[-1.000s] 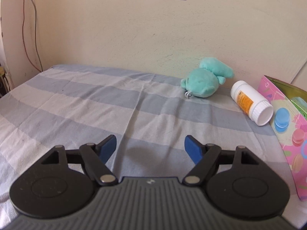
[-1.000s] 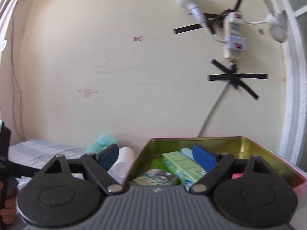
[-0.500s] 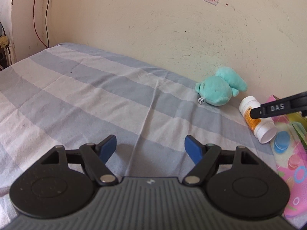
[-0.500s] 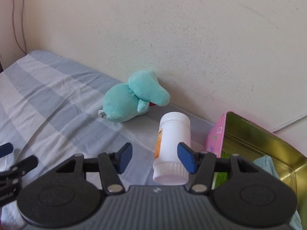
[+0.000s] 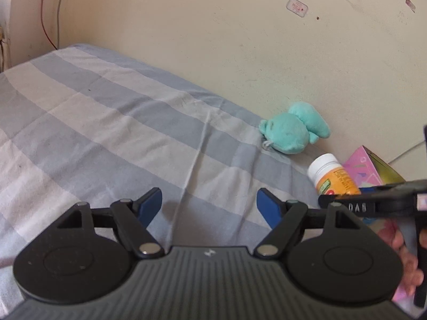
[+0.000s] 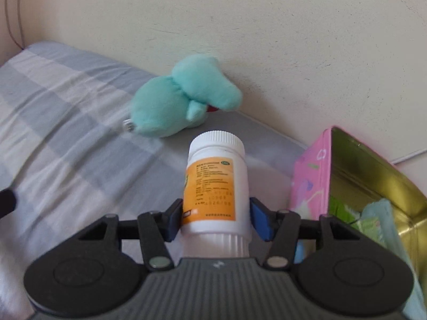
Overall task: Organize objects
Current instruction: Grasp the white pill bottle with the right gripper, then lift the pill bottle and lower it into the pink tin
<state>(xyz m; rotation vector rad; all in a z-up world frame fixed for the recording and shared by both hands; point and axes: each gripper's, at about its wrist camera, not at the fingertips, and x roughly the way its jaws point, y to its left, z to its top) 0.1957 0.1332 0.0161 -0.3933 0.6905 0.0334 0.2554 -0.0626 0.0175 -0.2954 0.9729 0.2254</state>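
Note:
A white pill bottle (image 6: 216, 176) with an orange label lies on the striped bed sheet (image 5: 106, 133), its cap toward the wall. My right gripper (image 6: 216, 213) is shut on it, a blue pad against each side of its lower half. In the left wrist view the same bottle (image 5: 331, 178) shows behind the right gripper's black frame (image 5: 373, 205). A teal plush toy (image 6: 181, 104) rests against the wall just beyond the bottle, also seen as the plush (image 5: 291, 133). My left gripper (image 5: 209, 200) hovers open over bare sheet, holding nothing.
A pink tin box (image 6: 312, 176) with a gold inside stands open right of the bottle, holding green packets (image 6: 344, 208) and a pale blue cloth (image 6: 381, 213). The cream wall (image 6: 267, 40) bounds the bed behind. A hand (image 5: 408, 253) holds the right gripper.
The right gripper swung down from facing the wall and tin, narrowed its jaws, and slid around the bottle. The left wrist view rolled and drifted slightly; its jaws kept their width.

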